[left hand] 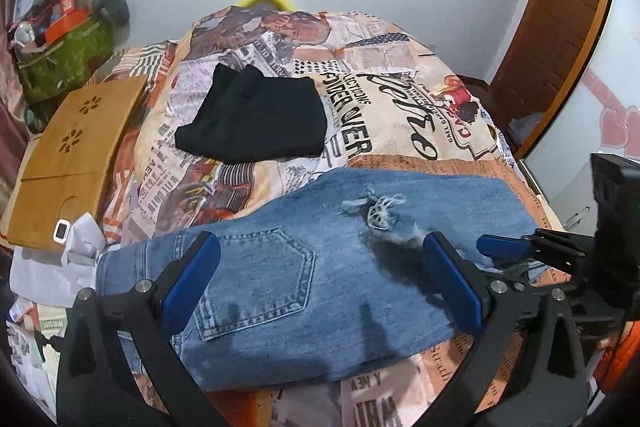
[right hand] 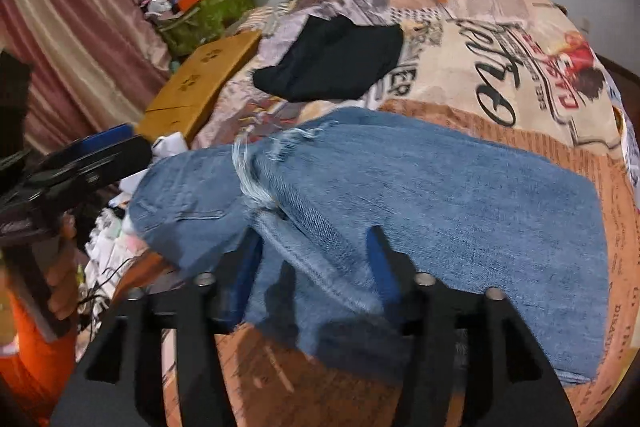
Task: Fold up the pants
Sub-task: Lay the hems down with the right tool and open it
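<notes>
Blue ripped jeans [left hand: 320,267] lie folded across the near part of the bed, back pocket up at the left; they also show in the right wrist view [right hand: 420,195]. My left gripper [left hand: 320,251] is open, its blue pads hovering over the jeans on either side of the pocket and the frayed rip. My right gripper [right hand: 316,239] is open just above the jeans' near folded edge, nothing between its pads; it also shows at the right of the left wrist view [left hand: 508,247].
A folded black garment [left hand: 256,119] lies farther back on the newspaper-print bedspread [left hand: 400,99]. A wooden lap tray [left hand: 76,155] sits on the left edge, with a green bag of clutter [left hand: 60,55] behind it. Papers [left hand: 80,251] lie at near left.
</notes>
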Demonstrator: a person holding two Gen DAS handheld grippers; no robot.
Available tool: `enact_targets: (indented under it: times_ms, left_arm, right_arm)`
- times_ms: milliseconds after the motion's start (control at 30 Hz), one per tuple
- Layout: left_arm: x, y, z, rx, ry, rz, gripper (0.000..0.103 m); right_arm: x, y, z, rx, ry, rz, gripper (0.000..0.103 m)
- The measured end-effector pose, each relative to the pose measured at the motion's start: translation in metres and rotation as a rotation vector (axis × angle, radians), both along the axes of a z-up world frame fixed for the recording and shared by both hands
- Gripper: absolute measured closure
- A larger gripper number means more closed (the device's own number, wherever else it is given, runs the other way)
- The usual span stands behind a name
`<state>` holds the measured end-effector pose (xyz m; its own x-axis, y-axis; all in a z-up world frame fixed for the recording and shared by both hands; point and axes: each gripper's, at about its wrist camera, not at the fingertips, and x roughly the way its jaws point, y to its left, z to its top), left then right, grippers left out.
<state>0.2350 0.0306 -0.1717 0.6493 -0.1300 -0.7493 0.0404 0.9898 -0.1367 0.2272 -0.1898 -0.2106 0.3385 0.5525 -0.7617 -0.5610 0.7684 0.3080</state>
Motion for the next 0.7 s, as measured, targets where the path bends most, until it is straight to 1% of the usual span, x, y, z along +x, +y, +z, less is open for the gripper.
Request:
enact_targets:
  times_ms: [67, 167, 267, 367, 467, 567, 700]
  left_arm:
    - [0.005, -0.007, 0.005, 0.009, -0.006, -0.011, 0.001]
    - [0.014, -0.018, 0.01, 0.016, -0.012, -0.03, 0.001]
    - [0.026, -0.034, 0.013, 0.027, -0.013, -0.058, 0.001]
    - [0.043, -0.053, 0.012, 0.028, 0.004, -0.096, 0.001]
    - [0.062, -0.072, 0.005, 0.022, 0.034, -0.128, 0.001]
    - [0.081, -0.088, -0.006, 0.019, 0.079, -0.15, 0.001]
    - [0.097, -0.108, -0.026, 0.06, 0.135, -0.177, 0.001]
  right_arm:
    - [-0.002, -0.006, 0.006, 0.0, -0.027, 0.003, 0.05]
    - [0.001, -0.025, 0.017, 0.011, -0.059, -0.03, 0.05]
    - [0.008, -0.051, 0.027, 0.023, -0.087, -0.092, 0.048]
    - [0.02, -0.076, 0.033, 0.007, -0.112, -0.158, 0.047]
    - [0.034, -0.096, 0.032, -0.013, -0.103, -0.212, 0.047]
    - [0.045, -0.109, 0.022, -0.035, -0.081, -0.245, 0.047]
    - [0.057, -0.118, -0.002, -0.059, -0.014, -0.258, 0.047]
